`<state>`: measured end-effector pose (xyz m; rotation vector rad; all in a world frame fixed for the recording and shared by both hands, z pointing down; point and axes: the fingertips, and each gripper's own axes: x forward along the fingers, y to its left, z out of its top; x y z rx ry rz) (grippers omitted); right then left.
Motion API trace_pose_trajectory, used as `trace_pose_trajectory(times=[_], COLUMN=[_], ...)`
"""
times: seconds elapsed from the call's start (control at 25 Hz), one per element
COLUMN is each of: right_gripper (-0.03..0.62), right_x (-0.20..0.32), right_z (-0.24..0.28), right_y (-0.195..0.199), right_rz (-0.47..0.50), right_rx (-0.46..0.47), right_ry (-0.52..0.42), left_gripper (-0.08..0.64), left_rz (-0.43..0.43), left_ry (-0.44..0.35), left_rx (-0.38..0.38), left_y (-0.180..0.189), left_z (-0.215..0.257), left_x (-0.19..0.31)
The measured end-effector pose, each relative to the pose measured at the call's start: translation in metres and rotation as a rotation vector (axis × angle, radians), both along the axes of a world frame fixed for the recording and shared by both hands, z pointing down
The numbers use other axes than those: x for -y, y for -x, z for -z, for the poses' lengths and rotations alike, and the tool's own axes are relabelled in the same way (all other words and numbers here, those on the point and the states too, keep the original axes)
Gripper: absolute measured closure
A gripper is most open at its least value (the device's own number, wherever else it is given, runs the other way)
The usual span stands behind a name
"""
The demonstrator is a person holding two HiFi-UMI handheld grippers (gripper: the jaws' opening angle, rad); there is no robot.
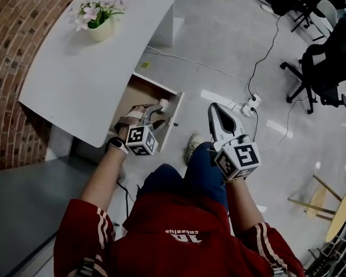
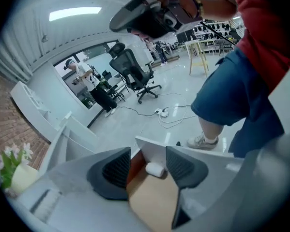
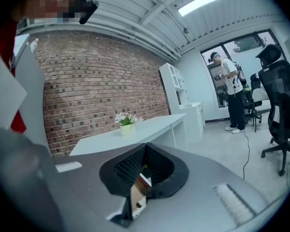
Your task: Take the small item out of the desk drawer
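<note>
The white desk (image 1: 74, 79) has its wooden drawer (image 1: 174, 115) pulled out. A small white item (image 1: 164, 103) lies in the drawer against its front wall. My left gripper (image 1: 158, 111) reaches down into the drawer, open. In the left gripper view the small white item (image 2: 155, 168) sits on the drawer floor (image 2: 152, 202) just beyond the fingertips of the left gripper (image 2: 147, 162), apart from both pads. My right gripper (image 1: 214, 109) hangs shut and empty above my knee, right of the drawer. In its own view the right gripper (image 3: 144, 153) has its jaws closed together.
A pot of flowers (image 1: 100, 25) stands on the desk top. A power strip with cables (image 1: 250, 104) lies on the floor beyond the drawer. Black office chairs (image 1: 328, 68) and a wooden stool (image 1: 334, 203) are at the right. A person (image 3: 229, 91) stands far off.
</note>
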<state>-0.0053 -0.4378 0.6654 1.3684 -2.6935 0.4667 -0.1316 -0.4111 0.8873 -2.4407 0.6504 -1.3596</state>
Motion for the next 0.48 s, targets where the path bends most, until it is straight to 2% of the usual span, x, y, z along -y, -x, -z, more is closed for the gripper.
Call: trace_pose_trajectory(times=[0.24, 0.48], right_gripper=[0.601, 0.601], right_x=[0.012, 0.021], right_z=[-0.034, -0.073], right_y=[-0.007, -0.005], right_rz=[0.007, 0.023], right_rx=[-0.015, 0.007], right_ry=[0.005, 0.033], left_gripper=[0.325, 0.325], left_rz=[0.069, 0.036], left_ry=[0.142, 0.156], left_rx=[0.044, 0.116], left_y=[0.021, 0.027], left_z=[-0.104, -0.169], left_x=[0.021, 0.035])
